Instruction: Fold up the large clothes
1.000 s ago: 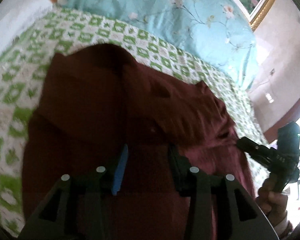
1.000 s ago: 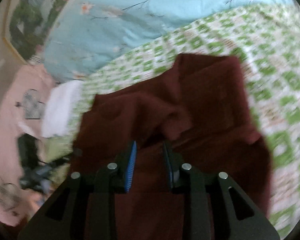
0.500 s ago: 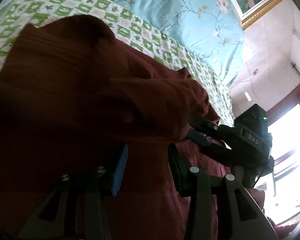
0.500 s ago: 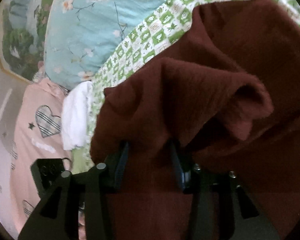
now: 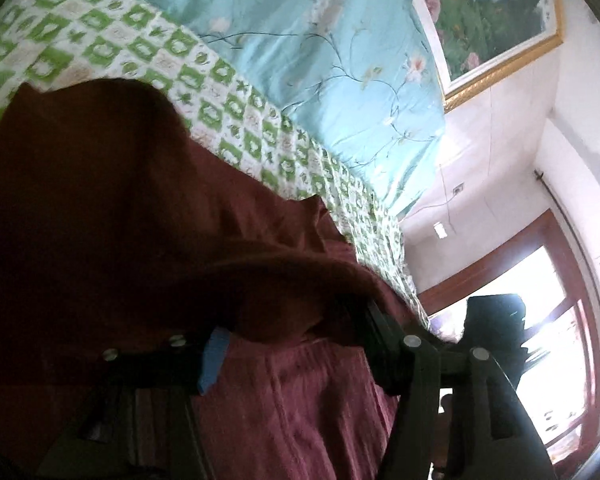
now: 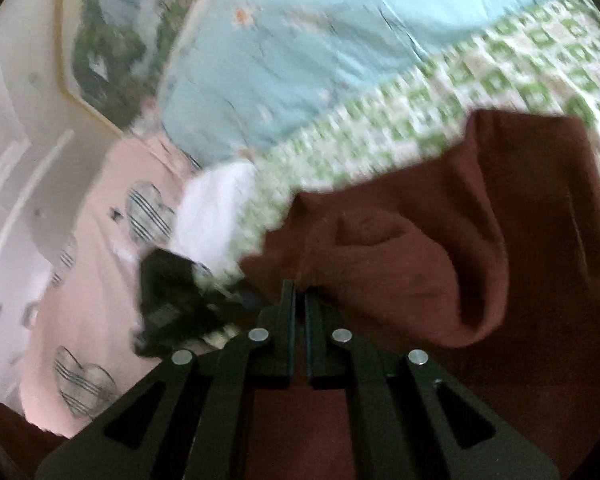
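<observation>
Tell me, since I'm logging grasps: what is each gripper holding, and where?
Right gripper pinches a raised fold of the maroon garment. Left gripper is open, cloth draped over it.

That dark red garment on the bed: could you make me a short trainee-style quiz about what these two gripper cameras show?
1. True or false: the right gripper is shut on the dark red garment.
2. Multiple choice: the garment lies on a) a bare wooden floor, b) a green-and-white checked bedspread, c) a glass table.
3. Fill in: in the left wrist view, the left gripper has its fingers spread, so it is ____.

Key: 1 true; 2 b; 3 open.
</observation>
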